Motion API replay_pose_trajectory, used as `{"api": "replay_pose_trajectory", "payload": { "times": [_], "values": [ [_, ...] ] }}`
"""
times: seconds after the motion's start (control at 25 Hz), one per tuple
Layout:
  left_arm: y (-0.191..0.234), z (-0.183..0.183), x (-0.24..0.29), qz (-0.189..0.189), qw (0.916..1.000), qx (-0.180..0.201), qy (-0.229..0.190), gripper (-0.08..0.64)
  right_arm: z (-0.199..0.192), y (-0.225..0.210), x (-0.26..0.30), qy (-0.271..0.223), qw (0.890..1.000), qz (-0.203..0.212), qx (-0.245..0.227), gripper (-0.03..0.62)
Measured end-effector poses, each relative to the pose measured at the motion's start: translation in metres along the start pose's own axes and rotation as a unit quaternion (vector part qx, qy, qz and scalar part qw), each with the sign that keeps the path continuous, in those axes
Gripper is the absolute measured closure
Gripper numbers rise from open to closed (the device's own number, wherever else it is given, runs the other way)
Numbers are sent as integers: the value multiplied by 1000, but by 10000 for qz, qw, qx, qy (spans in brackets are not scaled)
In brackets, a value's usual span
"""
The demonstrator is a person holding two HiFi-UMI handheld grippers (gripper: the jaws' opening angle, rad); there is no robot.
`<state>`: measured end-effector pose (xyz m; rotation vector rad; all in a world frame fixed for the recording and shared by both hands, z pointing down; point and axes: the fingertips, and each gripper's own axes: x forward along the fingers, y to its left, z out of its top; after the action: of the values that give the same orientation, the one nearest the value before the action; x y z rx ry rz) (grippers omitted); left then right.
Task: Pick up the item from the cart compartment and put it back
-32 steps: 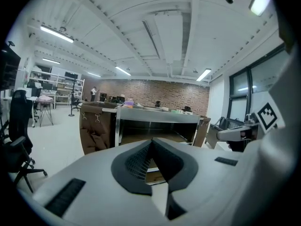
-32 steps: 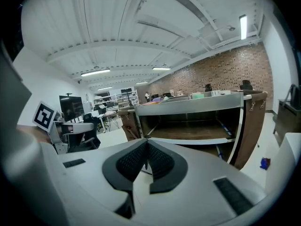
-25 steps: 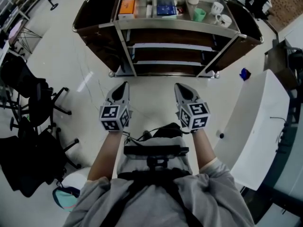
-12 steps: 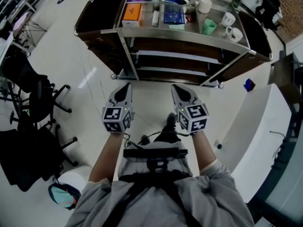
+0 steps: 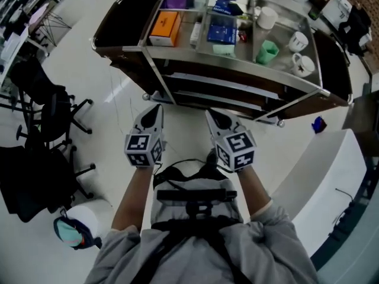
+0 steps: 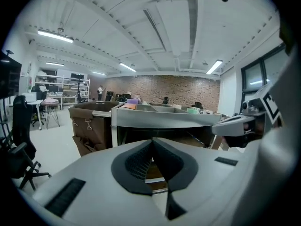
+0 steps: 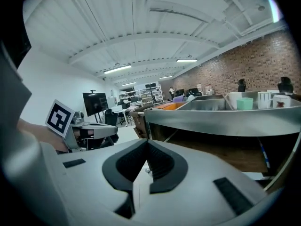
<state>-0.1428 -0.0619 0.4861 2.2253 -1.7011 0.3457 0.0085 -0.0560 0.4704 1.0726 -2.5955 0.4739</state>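
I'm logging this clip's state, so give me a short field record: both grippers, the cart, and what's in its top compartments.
left gripper: shut, empty, short of the cart
right gripper: shut, empty, short of the cart
cart: in front of the person, steel top tray, shelves below
left compartment: orange box
middle compartment: blue box
right compartment: green cup, white mug, second white mug
task status: nothing picked up yet
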Motion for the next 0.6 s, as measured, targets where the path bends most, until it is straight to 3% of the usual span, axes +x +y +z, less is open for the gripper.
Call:
{"api": "replay_pose_trajectory", "payload": {
  "times": [0.16, 0.24, 0.44, 0.6],
  "values": [
    [0, 24, 21, 27, 9999, 136, 44, 557, 18, -9, 16, 25, 9997, 229, -83, 583],
    [3, 32, 29, -60, 9996, 257, 122, 510, 25, -9, 24, -5, 9996, 262, -55, 583],
    [19, 59, 57, -273, 9971, 704, 123, 501, 42, -12, 45, -94, 9999, 124, -28, 583],
    [31, 80, 75, -460, 9923, 1129, 230, 436, 50, -7, 58, -87, 9999, 98, -30, 583]
  ]
}}
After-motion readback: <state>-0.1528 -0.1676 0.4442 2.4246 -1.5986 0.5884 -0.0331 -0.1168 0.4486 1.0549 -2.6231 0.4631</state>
